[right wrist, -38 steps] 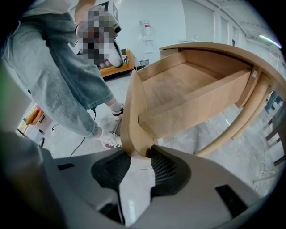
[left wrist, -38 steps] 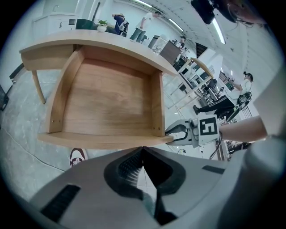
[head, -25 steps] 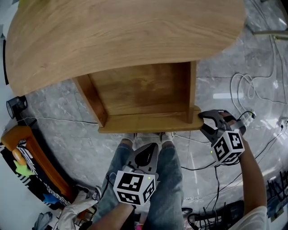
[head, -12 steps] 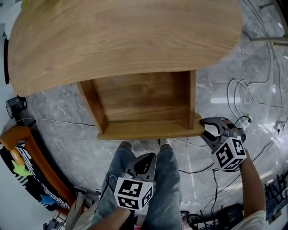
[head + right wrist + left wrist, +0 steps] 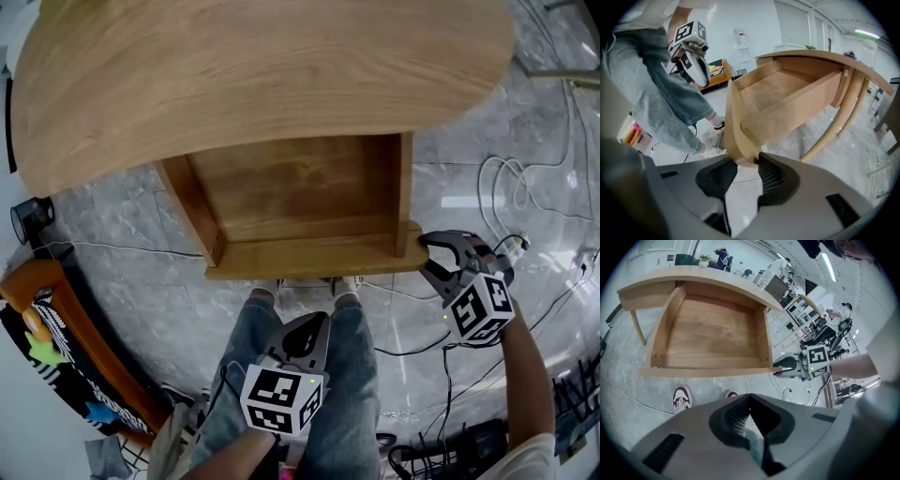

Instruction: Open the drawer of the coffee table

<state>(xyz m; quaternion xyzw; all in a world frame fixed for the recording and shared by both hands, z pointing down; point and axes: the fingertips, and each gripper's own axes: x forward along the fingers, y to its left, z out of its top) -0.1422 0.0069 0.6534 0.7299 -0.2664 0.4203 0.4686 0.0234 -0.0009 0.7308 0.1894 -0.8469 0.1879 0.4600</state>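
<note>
Drawer point(image 5: 291, 187) is sitting pulled out from under the desk point(image 5: 234, 75), its front board facing the person's jeans point(image 5: 352, 375). Right hand-held gripper point(image 5: 424, 255) is clamping the right end of that front board, pads pressing on the wood. Left hand-held gripper point(image 5: 314, 323) is hovering over the jeans, apart from the drawer, jaws together with nothing between.
</note>
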